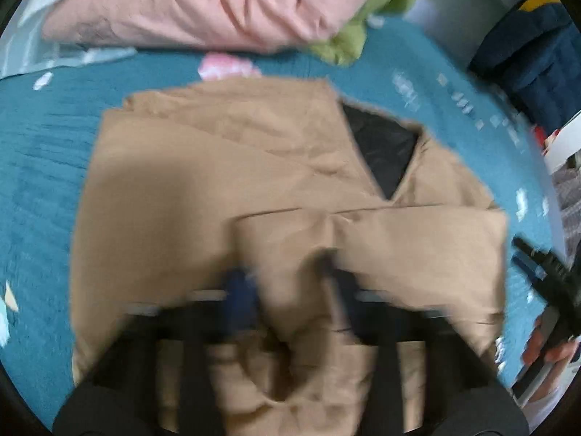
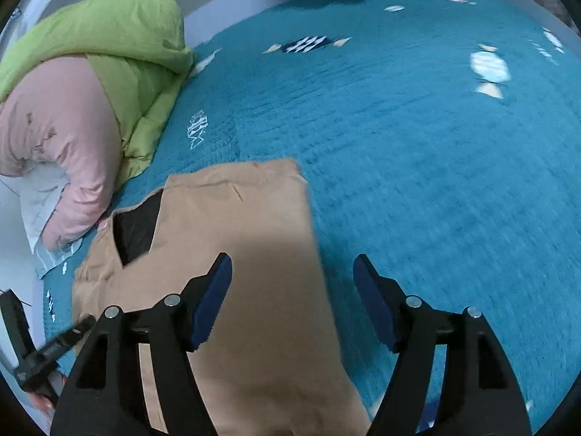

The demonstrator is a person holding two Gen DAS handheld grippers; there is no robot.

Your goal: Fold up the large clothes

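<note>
Between the blue-padded fingers of the left tool point(image 1: 287, 283), a raised ridge of tan cloth is pinched; the view is smeared by blur, but the pads sit close together with the fabric bunched up between them, so it is clenched on the tan jacket point(image 1: 225, 167). The right tool point(image 2: 292, 301) stands released, its two dark blue pads spread wide apart, one over the jacket's edge, the other over bare bedspread, holding nothing.

No brand, label or readable writing shows anywhere on the garment or the tools.

The jacket lies flat on the bed, partly folded into a broad, roughly rectangular slab, a sleeve or flap laid across its near part. Its cloth looks smooth and matte, with soft creases. A triangular opening exposes a shiny black lining point(image 1: 385, 145), slightly crinkled.

Beneath it spreads the teal bedspread point(image 2: 417, 145), a ribbed, woven-looking texture scattered with small white, cream and navy candy-like motifs.

Further off, at the bed's edge, sits a puffy pink quilt point(image 1: 203, 7), wrinkled and soft, lying against a quilted lime-green duvet point(image 2: 120, 36). A dark navy bundle point(image 1: 526, 47) rests at the far corner in the left wrist view.
</note>
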